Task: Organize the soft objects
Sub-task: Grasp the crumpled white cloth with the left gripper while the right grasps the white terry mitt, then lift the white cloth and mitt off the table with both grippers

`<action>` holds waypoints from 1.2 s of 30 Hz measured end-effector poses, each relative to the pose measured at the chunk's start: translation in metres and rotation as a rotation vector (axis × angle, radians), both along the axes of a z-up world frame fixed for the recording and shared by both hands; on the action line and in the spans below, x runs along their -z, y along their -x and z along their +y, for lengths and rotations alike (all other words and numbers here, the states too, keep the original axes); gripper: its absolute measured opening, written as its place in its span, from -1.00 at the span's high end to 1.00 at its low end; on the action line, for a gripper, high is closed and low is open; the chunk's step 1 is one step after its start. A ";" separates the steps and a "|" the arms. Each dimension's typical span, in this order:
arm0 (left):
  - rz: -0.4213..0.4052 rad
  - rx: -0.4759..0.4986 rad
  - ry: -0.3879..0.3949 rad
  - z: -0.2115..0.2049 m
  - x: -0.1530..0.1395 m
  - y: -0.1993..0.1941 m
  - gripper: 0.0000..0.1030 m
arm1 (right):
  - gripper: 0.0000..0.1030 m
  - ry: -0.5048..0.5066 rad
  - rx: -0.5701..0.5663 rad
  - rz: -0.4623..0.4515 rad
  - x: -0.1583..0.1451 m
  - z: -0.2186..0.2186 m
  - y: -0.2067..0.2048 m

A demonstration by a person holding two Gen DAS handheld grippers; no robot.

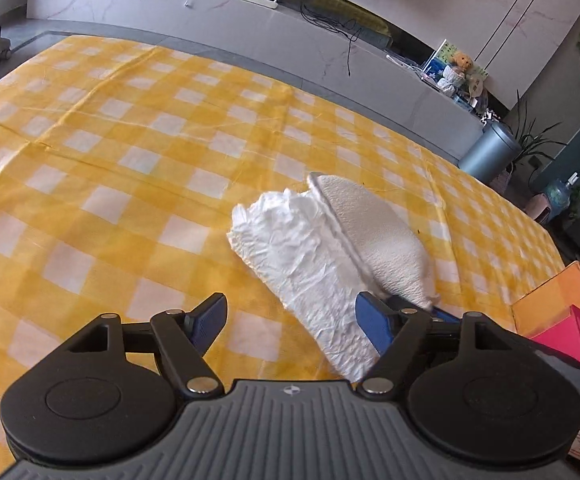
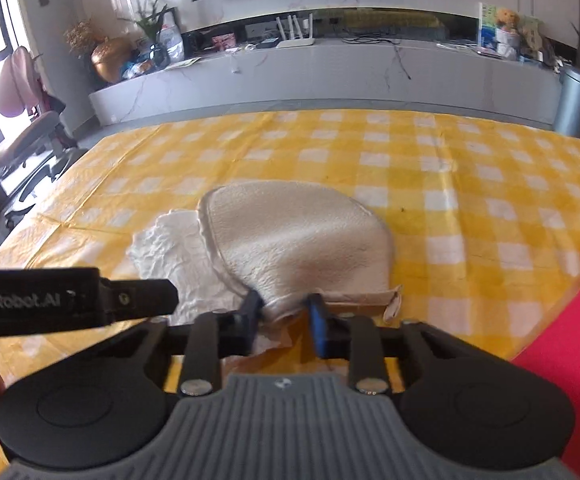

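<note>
Basically, yellow-check cloth (image 2: pixel 429 184) covers the desk; cream terry mitt (image 2: pixel 297 236) lies mid-desk w/ crumpled white tissue (image 1: pixel 309 264) alongside. Right hand-held gripper (image 2: pixel 284 312) pinches mitt's cuff; left hand-held gripper (image 1: pixel 290 320) wide open, gripping nothing, tissue btwn fingers.

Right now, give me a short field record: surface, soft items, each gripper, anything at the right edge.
surface: yellow checked tablecloth
soft items: cream terry mitt lying partly over a crumpled white cloth
right gripper: fingers pinched on the mitt's narrow near end
left gripper: fingers wide apart, white cloth between them, not pressed
right edge: red box, contents not visible
</note>
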State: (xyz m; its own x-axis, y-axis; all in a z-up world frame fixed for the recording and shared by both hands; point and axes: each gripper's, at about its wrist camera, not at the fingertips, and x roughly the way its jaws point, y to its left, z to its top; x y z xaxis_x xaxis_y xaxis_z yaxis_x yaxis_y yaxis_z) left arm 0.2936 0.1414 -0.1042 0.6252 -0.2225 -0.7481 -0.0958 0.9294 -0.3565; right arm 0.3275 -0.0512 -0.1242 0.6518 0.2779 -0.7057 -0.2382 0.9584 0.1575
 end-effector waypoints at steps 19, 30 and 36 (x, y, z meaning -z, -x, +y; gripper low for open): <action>-0.006 0.069 -0.125 -0.027 -0.011 0.010 0.54 | 0.90 0.000 -0.016 0.040 -0.013 -0.008 0.022; 0.066 -0.004 -0.127 0.001 -0.046 0.118 0.59 | 0.90 -0.043 -0.058 0.090 -0.040 -0.017 0.130; 0.092 0.020 -0.093 -0.009 -0.044 0.153 0.59 | 0.89 0.015 -0.054 0.157 -0.031 -0.032 0.186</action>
State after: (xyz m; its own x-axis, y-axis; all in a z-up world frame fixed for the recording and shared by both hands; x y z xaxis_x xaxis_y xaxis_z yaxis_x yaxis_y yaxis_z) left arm 0.1403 0.1321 -0.0603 0.5494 -0.1616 -0.8198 -0.1053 0.9599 -0.2598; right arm 0.1413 -0.0835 -0.0932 0.5173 0.2977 -0.8023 -0.2624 0.9476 0.1824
